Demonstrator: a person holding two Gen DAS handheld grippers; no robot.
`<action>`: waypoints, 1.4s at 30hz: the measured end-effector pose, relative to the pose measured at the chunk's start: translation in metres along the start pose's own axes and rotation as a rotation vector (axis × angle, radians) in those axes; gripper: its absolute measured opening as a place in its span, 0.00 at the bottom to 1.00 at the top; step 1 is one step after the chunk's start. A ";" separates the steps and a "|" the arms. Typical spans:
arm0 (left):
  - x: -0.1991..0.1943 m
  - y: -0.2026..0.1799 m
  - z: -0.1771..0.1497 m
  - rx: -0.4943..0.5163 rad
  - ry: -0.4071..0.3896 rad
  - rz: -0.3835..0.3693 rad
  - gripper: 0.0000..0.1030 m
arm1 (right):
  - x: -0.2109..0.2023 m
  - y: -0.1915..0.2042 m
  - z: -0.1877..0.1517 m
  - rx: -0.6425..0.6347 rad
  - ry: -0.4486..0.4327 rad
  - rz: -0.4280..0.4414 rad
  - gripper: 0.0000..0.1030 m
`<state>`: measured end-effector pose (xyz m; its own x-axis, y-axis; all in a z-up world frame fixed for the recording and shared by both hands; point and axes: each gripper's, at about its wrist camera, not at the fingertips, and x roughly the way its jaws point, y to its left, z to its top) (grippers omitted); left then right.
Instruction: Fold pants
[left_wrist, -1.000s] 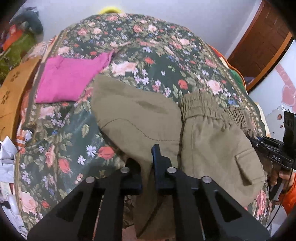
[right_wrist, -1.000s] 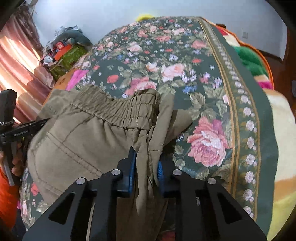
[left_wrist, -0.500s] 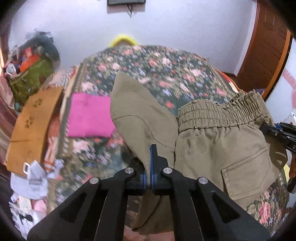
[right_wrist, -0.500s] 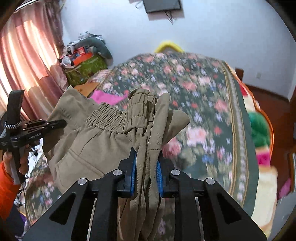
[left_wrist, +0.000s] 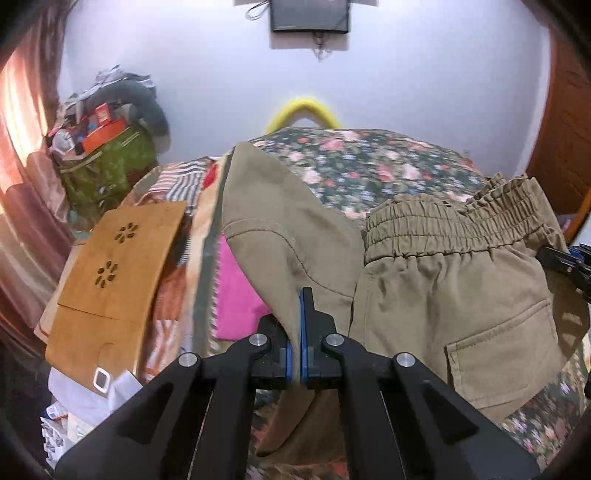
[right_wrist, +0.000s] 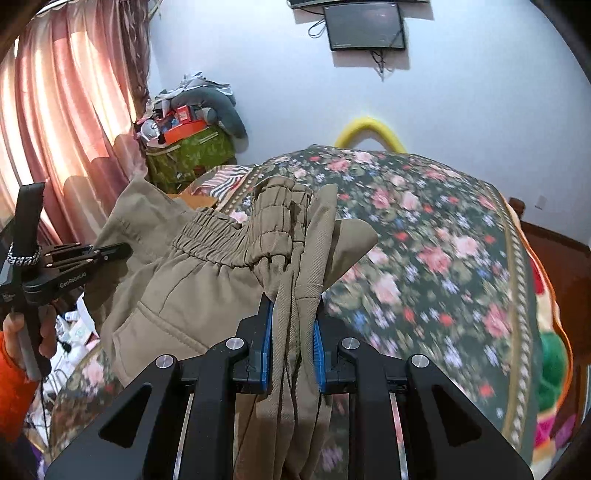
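Both tools gripped the pants (left_wrist: 443, 288), which hung lifted over the bed (left_wrist: 369, 162). The left tool (left_wrist: 294, 354) was pinched nearly flat on a thin fold at lower centre of its frame. The right tool (right_wrist: 291, 347) clamped a thicker bunch beside the waistband (right_wrist: 221, 236).
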<state>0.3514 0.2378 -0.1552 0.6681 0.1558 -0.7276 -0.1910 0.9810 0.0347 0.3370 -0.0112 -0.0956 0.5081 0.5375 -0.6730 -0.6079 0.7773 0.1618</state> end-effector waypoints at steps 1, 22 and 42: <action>0.008 0.004 0.003 -0.004 0.005 0.011 0.03 | 0.013 0.003 0.006 -0.001 0.002 0.005 0.16; 0.198 0.066 -0.003 -0.131 0.184 0.085 0.03 | 0.163 0.009 0.016 0.030 0.150 -0.037 0.16; 0.114 0.068 -0.033 -0.078 0.187 0.127 0.36 | 0.078 0.026 0.005 -0.037 0.102 -0.032 0.33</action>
<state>0.3909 0.3185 -0.2586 0.4916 0.2459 -0.8353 -0.3245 0.9419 0.0863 0.3642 0.0528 -0.1403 0.4641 0.4746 -0.7480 -0.6150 0.7803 0.1135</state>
